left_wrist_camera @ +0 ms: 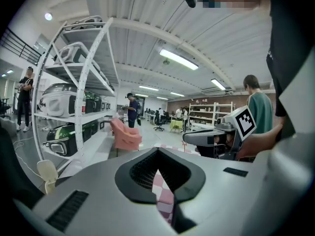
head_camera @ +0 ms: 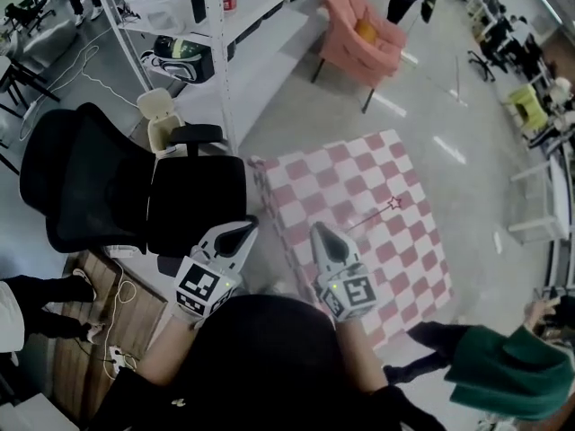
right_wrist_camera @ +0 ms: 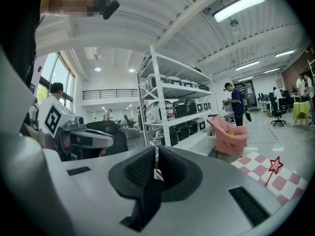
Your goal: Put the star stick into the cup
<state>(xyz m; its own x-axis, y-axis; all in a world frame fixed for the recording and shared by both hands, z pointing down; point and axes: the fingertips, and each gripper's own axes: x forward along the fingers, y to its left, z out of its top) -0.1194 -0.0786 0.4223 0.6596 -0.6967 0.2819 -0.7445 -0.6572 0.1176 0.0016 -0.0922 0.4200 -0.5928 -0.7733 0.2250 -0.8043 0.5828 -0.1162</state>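
Head view has the star stick (head_camera: 377,212) lying flat on the checkered desk (head_camera: 359,164), right of centre, untouched. The right gripper (head_camera: 316,232), jaws pressed together on nothing, sits nearest it, probably for the pickup; the left gripper (head_camera: 251,225) shows a narrow, empty gap. No cup shows.

star stick (head_camera: 393,203): dark red, open outline star; ahead-right of right gripper (head_camera: 320,233)
cloth (head_camera: 359,164): pink/white checks, ahead of both tools
left gripper (head_camera: 244,230), right gripper: light grey shells, black ribbed pads
marker cubes (head_camera: 350,293): black squares on white
armchair (head_camera: 359,30): salmon pink, far ahead
office chair (head_camera: 108,187): black, left of left gripper
shelving (head_camera: 220,61): white
floor (head_camera: 296,106): grey
sleeve (head_camera: 512,366): green, right of right gripper
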